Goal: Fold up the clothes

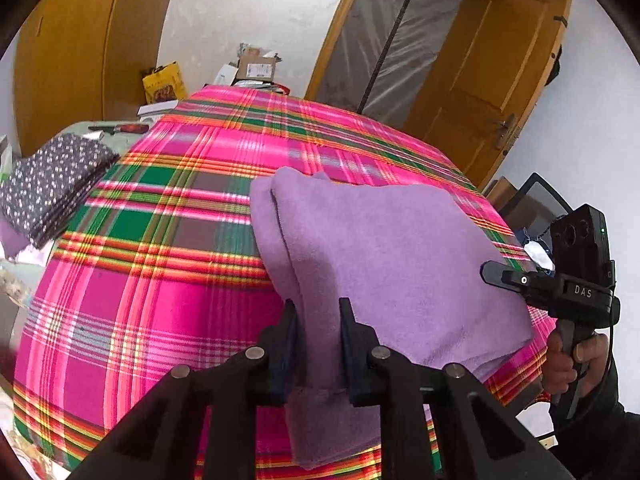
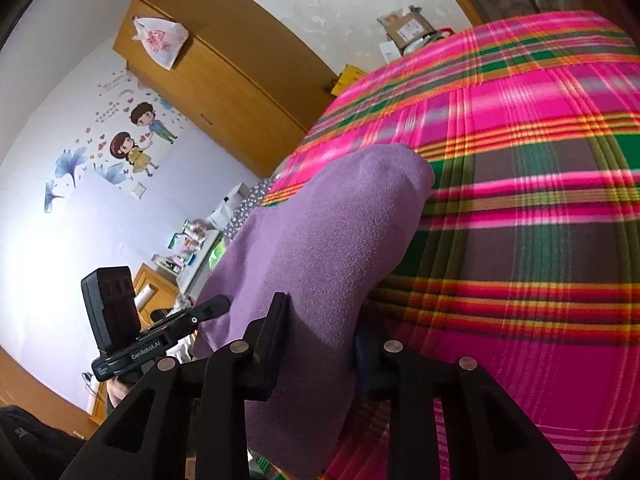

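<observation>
A purple fleece garment (image 1: 384, 248) lies folded double on the pink plaid cloth (image 1: 160, 280) of the table. My left gripper (image 1: 318, 312) is shut on its near left edge, with fabric bunched between the fingers. In the right wrist view my right gripper (image 2: 320, 320) is shut on the same purple garment (image 2: 328, 240), which drapes over the fingers and rises off the plaid cloth (image 2: 520, 240). The right gripper also shows in the left wrist view (image 1: 496, 272) at the garment's right edge. The left gripper also shows in the right wrist view (image 2: 212, 306).
A folded dark dotted garment (image 1: 52, 184) lies at the table's left side. Boxes and a yellow bag (image 1: 164, 84) stand at the far end. A wooden wardrobe (image 1: 80, 40) and an open door (image 1: 500, 60) stand behind. A black frame (image 1: 536, 200) is at the right.
</observation>
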A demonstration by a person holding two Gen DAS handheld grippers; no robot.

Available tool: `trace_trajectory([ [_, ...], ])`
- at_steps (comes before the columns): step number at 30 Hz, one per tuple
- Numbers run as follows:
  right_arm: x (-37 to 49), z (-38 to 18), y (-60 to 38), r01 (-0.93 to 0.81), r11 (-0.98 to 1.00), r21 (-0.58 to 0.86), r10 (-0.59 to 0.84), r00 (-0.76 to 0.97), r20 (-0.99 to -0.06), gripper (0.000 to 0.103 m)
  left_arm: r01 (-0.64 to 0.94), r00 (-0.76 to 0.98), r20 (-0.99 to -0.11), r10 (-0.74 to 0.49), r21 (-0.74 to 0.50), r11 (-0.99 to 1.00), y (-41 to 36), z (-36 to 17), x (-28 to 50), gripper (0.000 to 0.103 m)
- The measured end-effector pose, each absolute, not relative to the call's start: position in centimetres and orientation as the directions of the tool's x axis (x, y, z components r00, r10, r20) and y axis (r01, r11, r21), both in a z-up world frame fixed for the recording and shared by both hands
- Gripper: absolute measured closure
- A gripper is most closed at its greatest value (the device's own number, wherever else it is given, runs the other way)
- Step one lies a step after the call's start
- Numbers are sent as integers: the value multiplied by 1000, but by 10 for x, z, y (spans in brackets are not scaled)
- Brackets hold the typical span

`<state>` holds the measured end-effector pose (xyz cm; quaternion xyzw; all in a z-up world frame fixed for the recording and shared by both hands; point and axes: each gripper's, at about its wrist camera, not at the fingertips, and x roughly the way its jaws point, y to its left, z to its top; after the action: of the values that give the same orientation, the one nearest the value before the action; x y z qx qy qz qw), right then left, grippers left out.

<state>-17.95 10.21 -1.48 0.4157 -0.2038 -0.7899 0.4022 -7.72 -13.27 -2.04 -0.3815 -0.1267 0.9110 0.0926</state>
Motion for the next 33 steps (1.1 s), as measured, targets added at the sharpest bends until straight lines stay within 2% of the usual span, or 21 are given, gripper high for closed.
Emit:
trace_trajectory([
  [19, -170, 8, 151, 467, -619, 632, -782, -438, -443, 74, -184, -709, -639, 297, -239, -953, -90, 11, -98, 84],
  [33, -171, 24, 192, 442, -681, 583, -725, -520, -452, 74, -275, -696, -622, 358, -229, -934, -52, 26, -127, 84],
])
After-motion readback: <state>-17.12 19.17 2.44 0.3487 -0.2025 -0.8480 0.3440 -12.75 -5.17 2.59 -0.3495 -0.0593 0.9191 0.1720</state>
